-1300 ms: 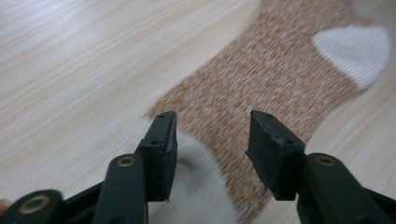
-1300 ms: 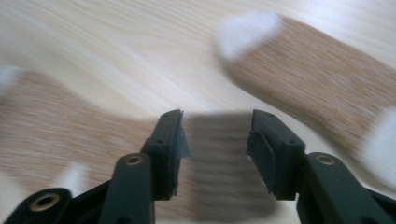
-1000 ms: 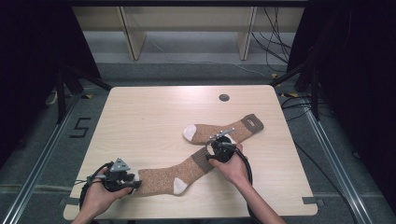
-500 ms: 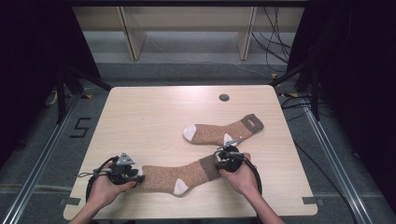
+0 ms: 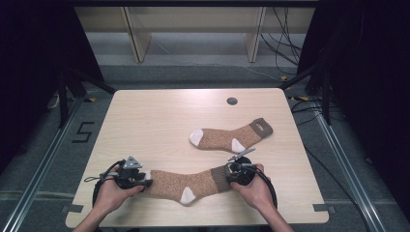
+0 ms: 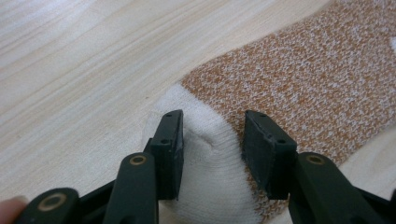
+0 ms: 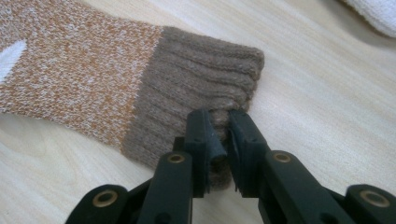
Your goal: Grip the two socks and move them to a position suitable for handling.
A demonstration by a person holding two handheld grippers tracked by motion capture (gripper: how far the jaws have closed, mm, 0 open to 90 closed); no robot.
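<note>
Pale wooden table (image 5: 159, 111) is seen from above. Nearest, the near sock (image 5: 188, 182) is stretched flat: its white toe is pinched by the left gripper (image 6: 212, 140), its brown cuff clamped by the right gripper (image 7: 219, 135), whose jaws have just been closing, then easing. Beyond lies the far sock (image 5: 227, 137).

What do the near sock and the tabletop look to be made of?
Near sock: soft knit fabric, likely cotton or wool blend. Flecked orange-brown loops show on the body, ribbed brown knit on the cuff, plain white knit on the toe. Tabletop: pale wood or wood-look laminate, smooth matt finish with long straight grain lines.
</note>
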